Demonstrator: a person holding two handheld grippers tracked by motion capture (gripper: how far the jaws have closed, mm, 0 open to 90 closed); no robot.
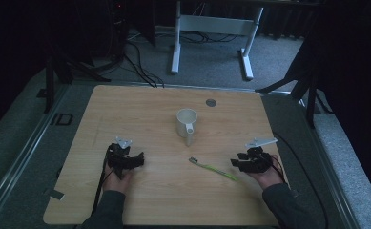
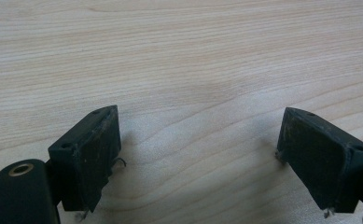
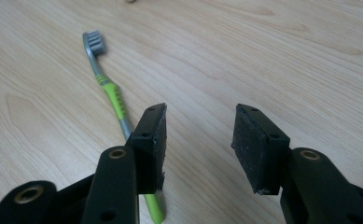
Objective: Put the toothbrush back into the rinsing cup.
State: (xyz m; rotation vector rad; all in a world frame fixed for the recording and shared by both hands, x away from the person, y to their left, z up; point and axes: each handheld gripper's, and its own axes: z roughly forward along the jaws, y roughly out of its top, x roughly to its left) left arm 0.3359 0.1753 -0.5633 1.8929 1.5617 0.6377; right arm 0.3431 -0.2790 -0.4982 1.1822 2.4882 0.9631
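One toothbrush lies flat on the wooden surface, slanting between the person's two hands and nearer the right gripper; its grey bristle head points away toward the left gripper, and its green handle end lies closest to the right one. A white mug stands upright beyond it, apart from it, handle turned toward the person. In the right gripper view, the toothbrush runs from the bristle head at upper left down beneath the left-hand jaw, so the handle sits beside, not between, the jaws. These stand partly apart with bare surface between them and hold nothing. In the left gripper view, the jaws stand wide over plain wood, also empty.

Handling, as a judgement: the toothbrush is light, slim and stiff, with a smooth plastic shaft that may slip or roll under the pads. The ribbed green grip section mid-handle looks the surest place to take hold, jaws set across the handle's width. Because it lies flat against the surface, the jaws must come down close to the wood on either side; a grasp near the bristle end would leave the long handle free to swing.
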